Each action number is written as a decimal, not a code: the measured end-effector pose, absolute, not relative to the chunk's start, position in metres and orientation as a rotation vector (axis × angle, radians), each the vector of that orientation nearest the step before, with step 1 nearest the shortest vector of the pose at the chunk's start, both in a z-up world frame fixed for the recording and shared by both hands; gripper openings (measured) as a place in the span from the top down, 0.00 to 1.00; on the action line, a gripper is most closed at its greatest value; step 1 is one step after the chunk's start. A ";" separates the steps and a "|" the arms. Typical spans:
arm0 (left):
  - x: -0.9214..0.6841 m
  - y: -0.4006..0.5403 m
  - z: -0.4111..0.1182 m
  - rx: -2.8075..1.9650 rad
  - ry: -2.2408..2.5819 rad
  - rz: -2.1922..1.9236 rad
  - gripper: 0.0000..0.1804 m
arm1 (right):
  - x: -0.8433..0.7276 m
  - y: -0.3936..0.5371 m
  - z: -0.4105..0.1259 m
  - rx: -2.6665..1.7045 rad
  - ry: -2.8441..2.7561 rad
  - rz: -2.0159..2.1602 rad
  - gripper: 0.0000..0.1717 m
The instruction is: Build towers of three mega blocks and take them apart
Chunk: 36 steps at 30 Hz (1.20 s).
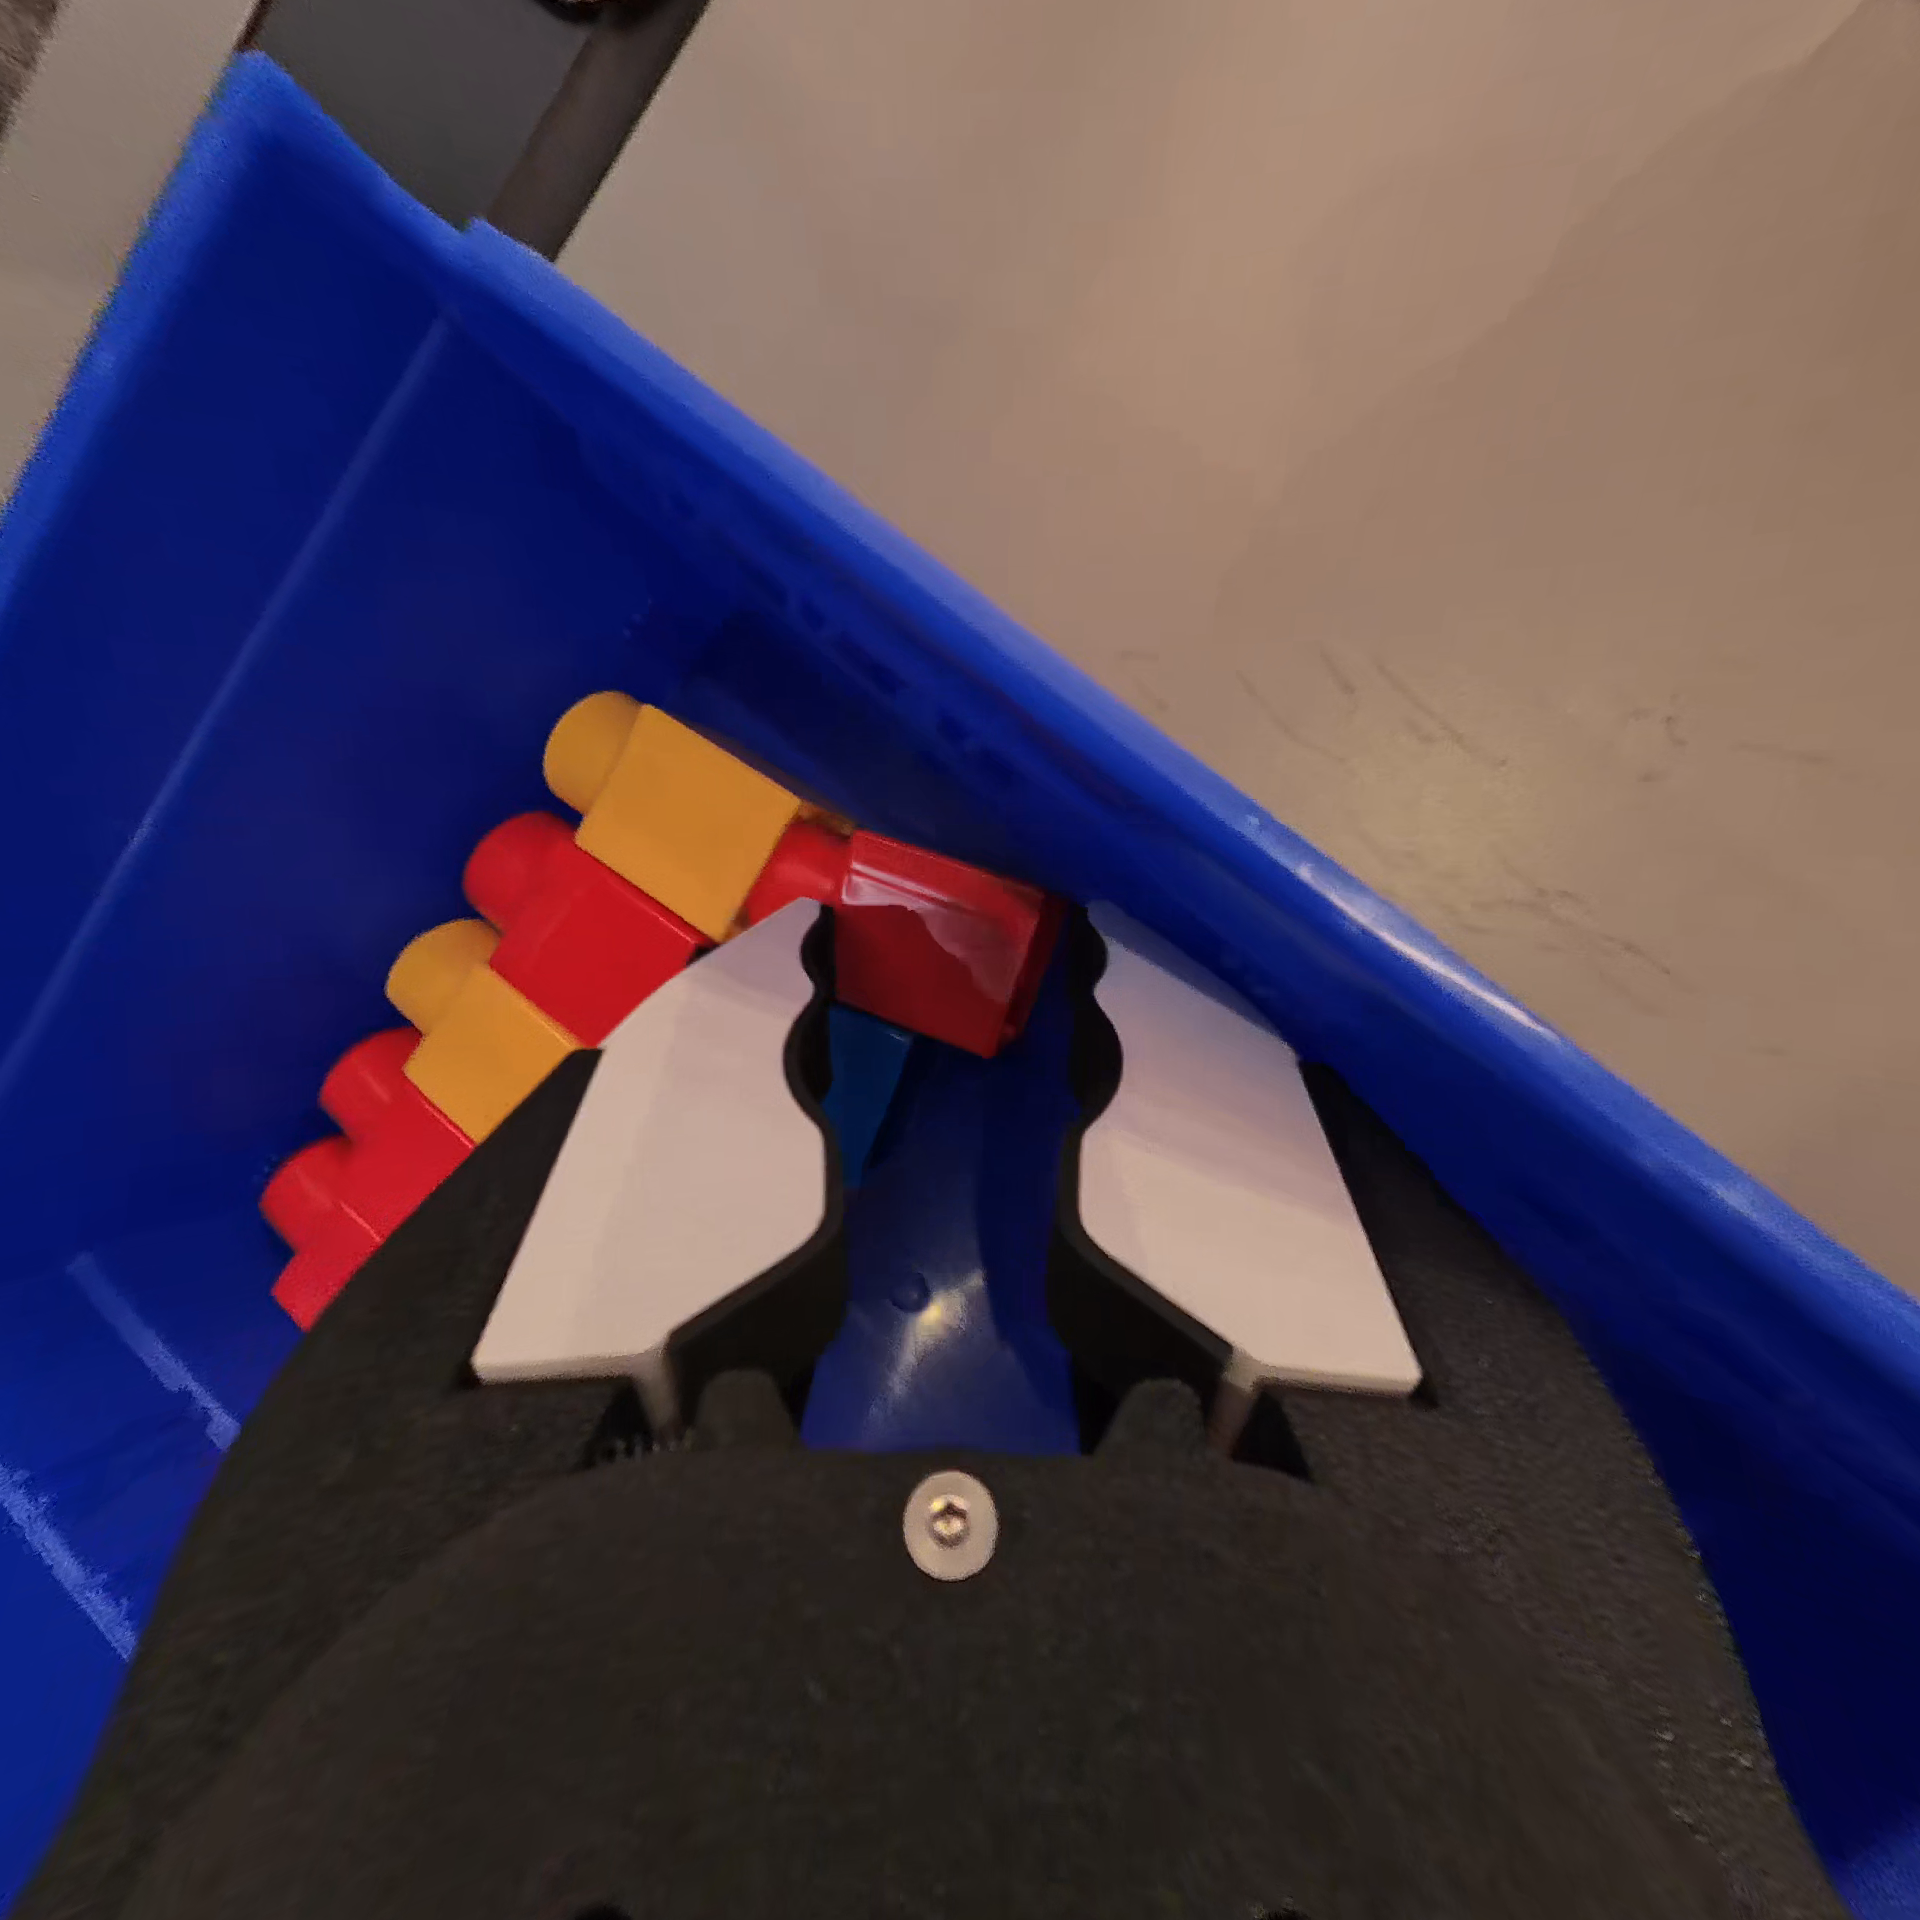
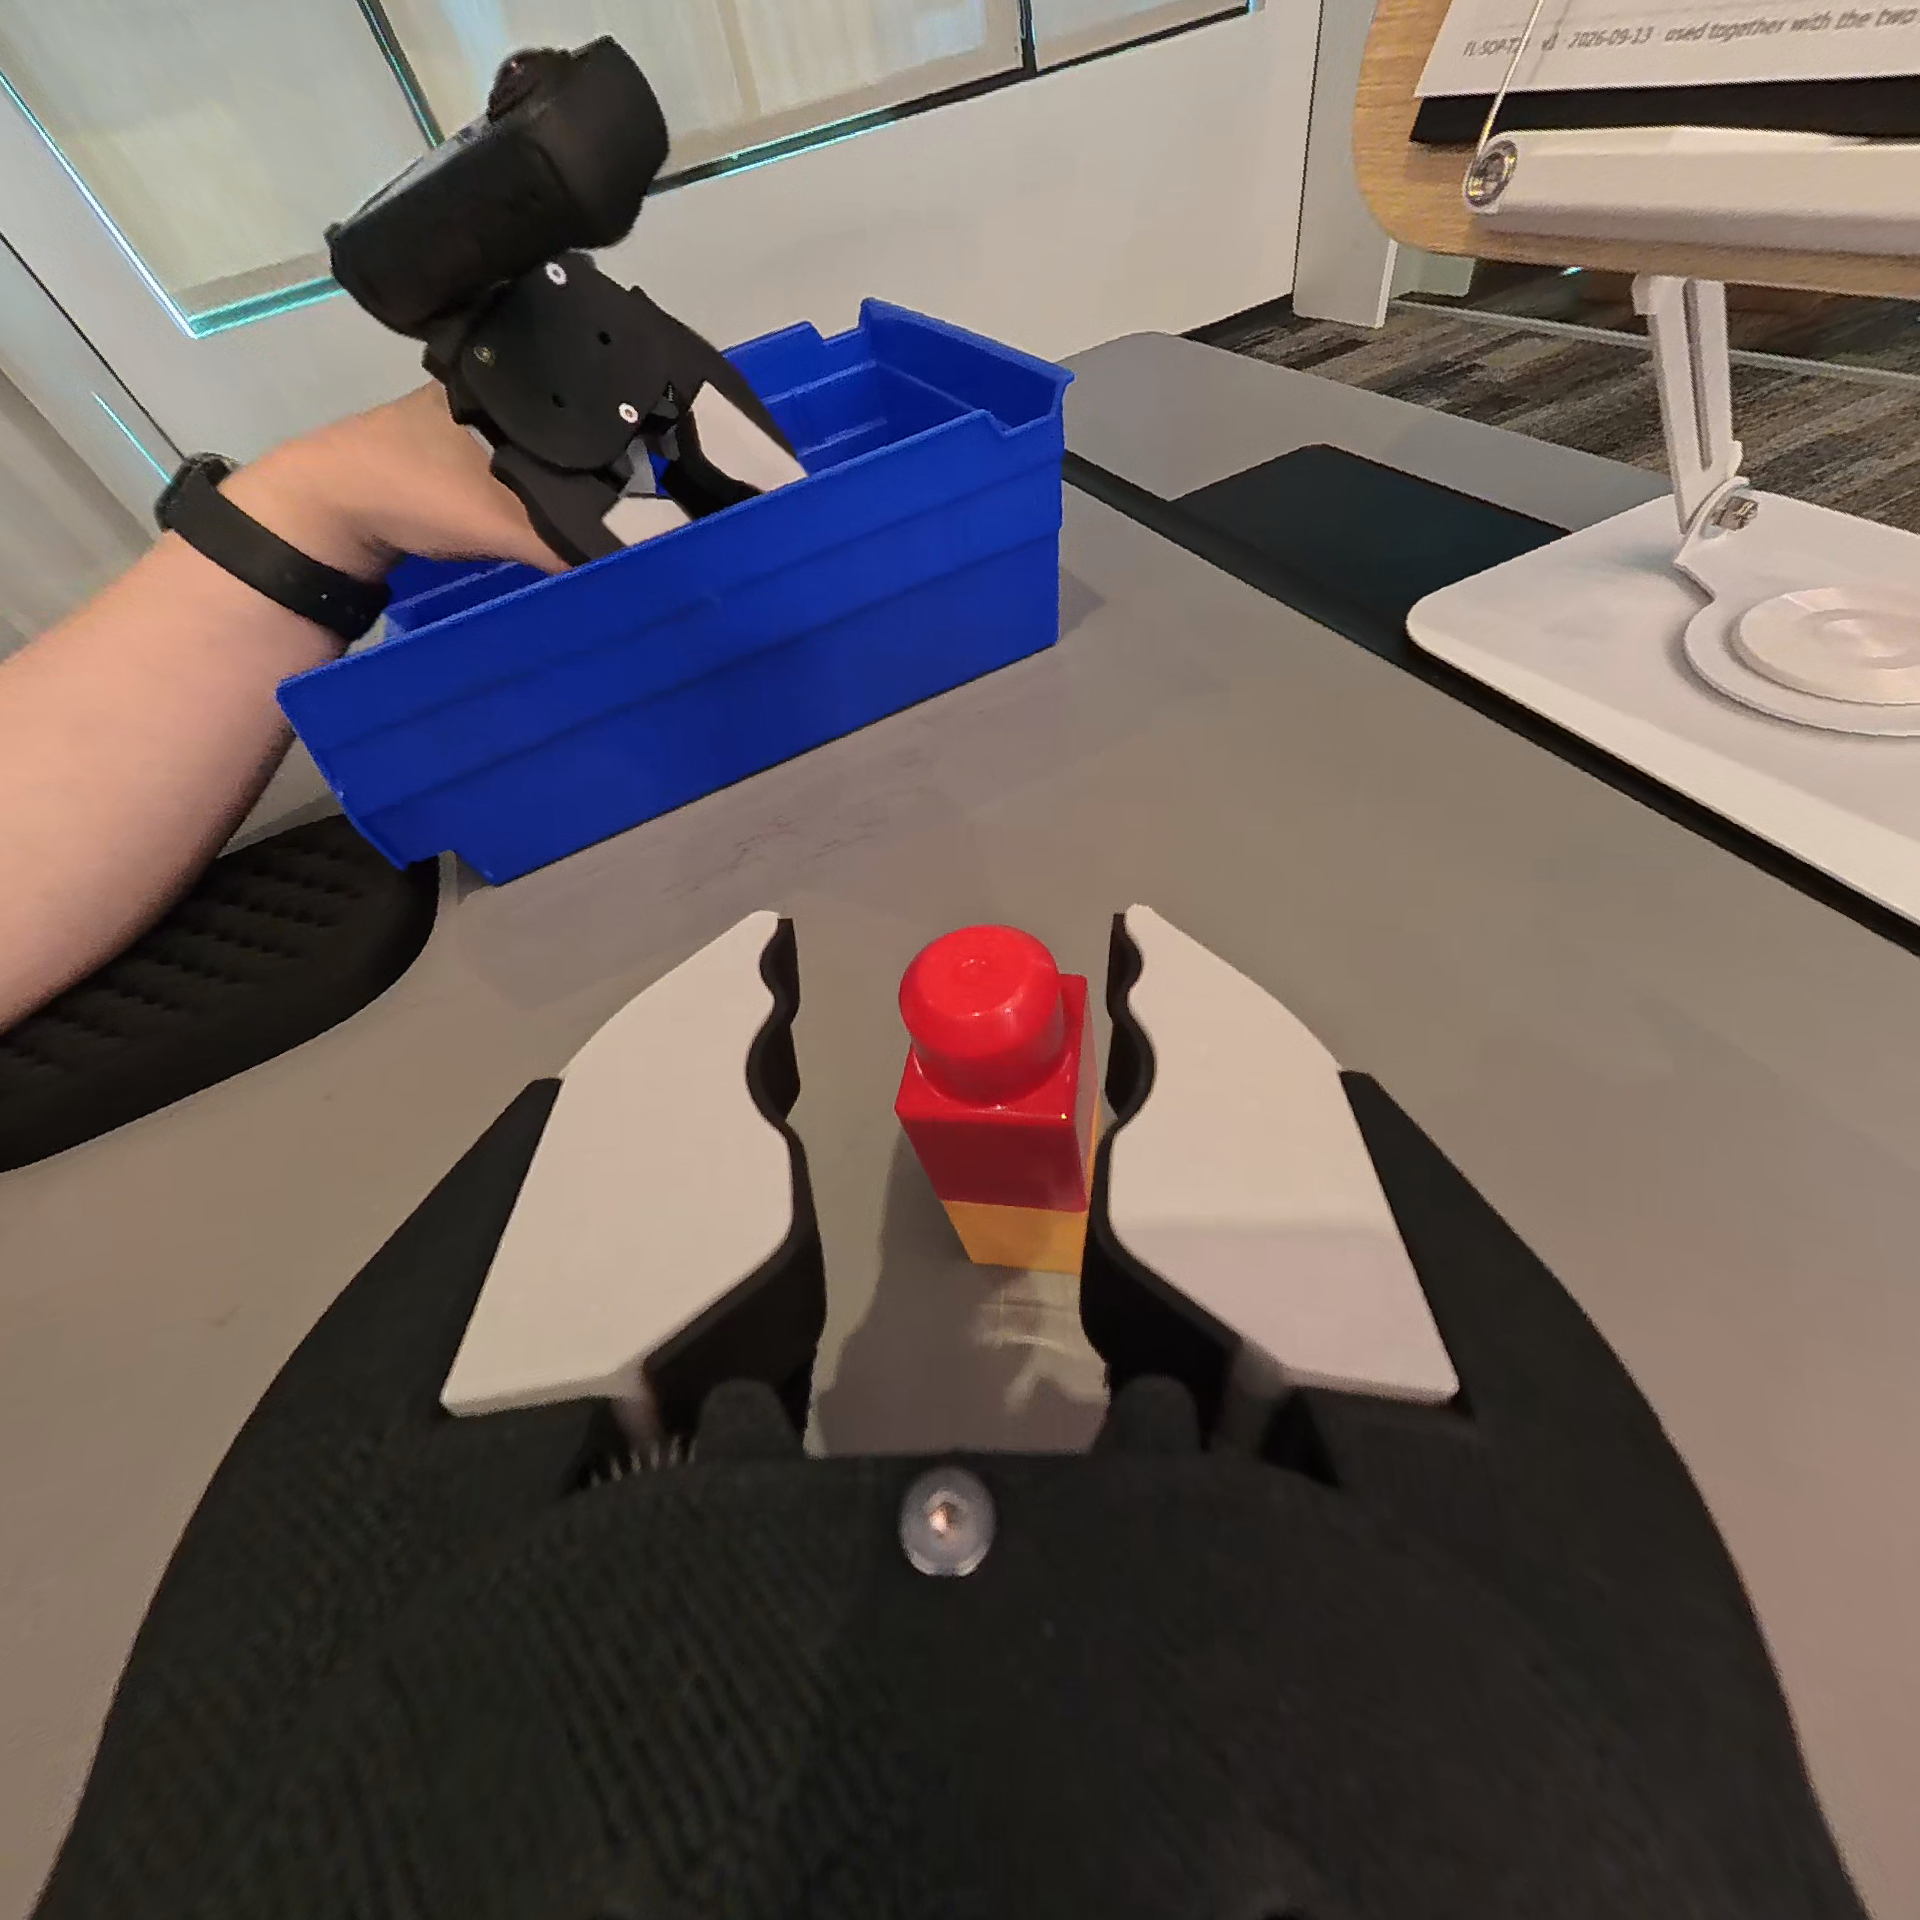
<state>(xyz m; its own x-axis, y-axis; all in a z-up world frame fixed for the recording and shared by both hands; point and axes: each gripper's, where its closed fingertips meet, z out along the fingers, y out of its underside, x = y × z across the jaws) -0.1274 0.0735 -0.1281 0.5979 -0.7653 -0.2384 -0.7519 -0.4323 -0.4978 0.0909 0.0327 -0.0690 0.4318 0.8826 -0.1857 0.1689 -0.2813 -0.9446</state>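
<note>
In the left wrist view my left gripper reaches into the blue bin and is shut on a red block lying tilted by the bin wall. A blue block lies beneath it. A chain of yellow and red blocks lies to the left. In the right wrist view my right gripper is open around a red block stacked on a yellow block on the grey table. The left pad stands clear of the stack. The left gripper dips into the bin.
A person's arm holds the left gripper over a black mesh pad. A white stand and a black mat lie at the right.
</note>
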 end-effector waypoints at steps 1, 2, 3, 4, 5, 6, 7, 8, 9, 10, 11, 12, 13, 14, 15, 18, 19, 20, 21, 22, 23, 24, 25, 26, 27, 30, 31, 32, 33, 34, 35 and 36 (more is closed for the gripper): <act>-0.128 0.069 -0.128 -2.274 1.207 -0.052 0.77 | 0.091 0.032 -0.069 -1.728 -0.916 0.935 0.66; -0.129 0.065 -0.127 -2.284 1.218 -0.068 0.77 | 0.091 0.032 -0.069 -1.728 -0.916 0.936 0.66; -0.130 0.062 -0.127 -2.291 1.227 -0.074 0.78 | 0.091 0.033 -0.069 -1.727 -0.916 0.935 0.66; -0.130 0.058 -0.126 -2.294 1.238 -0.094 0.78 | 0.092 0.033 -0.069 -1.730 -0.917 0.937 0.66; -0.129 0.056 -0.126 -2.291 1.249 -0.105 0.79 | 0.092 0.033 -0.070 -1.732 -0.918 0.938 0.66; -0.130 0.057 -0.125 -2.281 1.255 -0.100 0.78 | 0.092 0.033 -0.070 -1.733 -0.918 0.940 0.66; -0.130 0.058 -0.125 -2.270 1.259 -0.090 0.78 | 0.092 0.033 -0.070 -1.734 -0.918 0.941 0.66; -0.129 0.059 -0.124 -2.266 1.257 -0.087 0.78 | 0.092 0.033 -0.070 -1.735 -0.917 0.941 0.66; -0.130 0.060 -0.125 -2.277 1.242 -0.084 0.77 | 0.092 0.033 -0.070 -1.736 -0.916 0.942 0.66; -0.130 0.061 -0.126 -2.298 1.222 -0.089 0.75 | 0.092 0.033 -0.070 -1.737 -0.915 0.944 0.66; -0.130 0.062 -0.127 -2.315 1.202 -0.102 0.74 | 0.092 0.033 -0.071 -1.739 -0.916 0.945 0.66; -0.129 0.063 -0.129 -2.328 1.191 -0.116 0.74 | 0.092 0.033 -0.071 -1.739 -0.918 0.946 0.66; -0.129 0.064 -0.131 -2.331 1.192 -0.097 0.73 | 0.092 0.033 -0.071 -1.741 -0.921 0.948 0.66; -0.130 0.065 -0.132 -2.325 1.204 -0.077 0.73 | 0.092 0.032 -0.072 -1.745 -0.925 0.951 0.66; -0.130 0.065 -0.132 -2.311 1.214 -0.065 0.72 | 0.092 0.032 -0.072 -1.749 -0.927 0.952 0.66; -0.129 0.058 -0.132 -2.327 1.234 -0.099 0.73 | 0.092 0.032 -0.073 -1.752 -0.927 0.955 0.66; -0.128 0.054 -0.131 -2.333 1.243 -0.124 0.74 | 0.092 0.032 -0.073 -1.752 -0.926 0.955 0.66; -0.130 0.049 -0.130 -2.347 1.248 -0.144 0.74 | 0.093 0.033 -0.073 -1.752 -0.924 0.954 0.66; -0.131 0.043 -0.129 -2.367 1.255 -0.176 0.74 | 0.093 0.033 -0.072 -1.751 -0.922 0.954 0.66; -0.134 0.037 -0.129 -2.393 1.261 -0.184 0.74 | 0.094 0.033 -0.072 -1.751 -0.920 0.954 0.66; -0.136 0.032 -0.128 -2.404 1.262 -0.206 0.74 | 0.094 0.034 -0.072 -1.752 -0.917 0.954 0.66; -0.136 0.028 -0.125 -2.410 1.255 -0.242 0.74 | 0.095 0.034 -0.072 -1.752 -0.914 0.954 0.66; -0.137 0.026 -0.123 -2.419 1.245 -0.261 0.75 | 0.095 0.034 -0.072 -1.754 -0.911 0.955 0.66; -0.140 0.024 -0.122 -2.432 1.240 -0.259 0.76 | 0.096 0.035 -0.072 -1.755 -0.910 0.957 0.66; -0.142 0.024 -0.121 -2.439 1.231 -0.255 0.76 | 0.096 0.035 -0.072 -1.756 -0.909 0.958 0.66; -0.143 0.030 -0.116 -2.407 1.189 -0.268 0.76 | 0.097 0.035 -0.071 -1.754 -0.905 0.963 0.67; -0.143 0.033 -0.112 -2.383 1.165 -0.275 0.75 | 0.097 0.035 -0.071 -1.755 -0.905 0.964 0.67; -0.145 0.038 -0.108 -2.363 1.136 -0.267 0.75 | 0.097 0.035 -0.071 -1.755 -0.906 0.965 0.67; -0.149 0.043 -0.104 -2.347 1.099 -0.250 0.73 | 0.097 0.035 -0.071 -1.755 -0.906 0.965 0.66; -0.152 0.047 -0.103 -2.343 1.061 -0.245 0.71 | 0.097 0.035 -0.072 -1.755 -0.907 0.966 0.66; -0.153 0.049 -0.101 -2.347 1.022 -0.270 0.69 | 0.097 0.035 -0.072 -1.758 -0.908 0.967 0.66; -0.152 0.050 -0.100 -2.350 0.987 -0.320 0.67 | 0.096 0.034 -0.073 -1.762 -0.910 0.968 0.67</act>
<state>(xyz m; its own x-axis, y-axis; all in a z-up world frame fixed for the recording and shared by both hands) -0.1516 0.0497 -0.1002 0.6996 -0.7145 0.0018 -0.5793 -0.5687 -0.5840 0.0964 0.0343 -0.0733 0.4221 0.8778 -0.2267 0.1720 -0.3230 -0.9306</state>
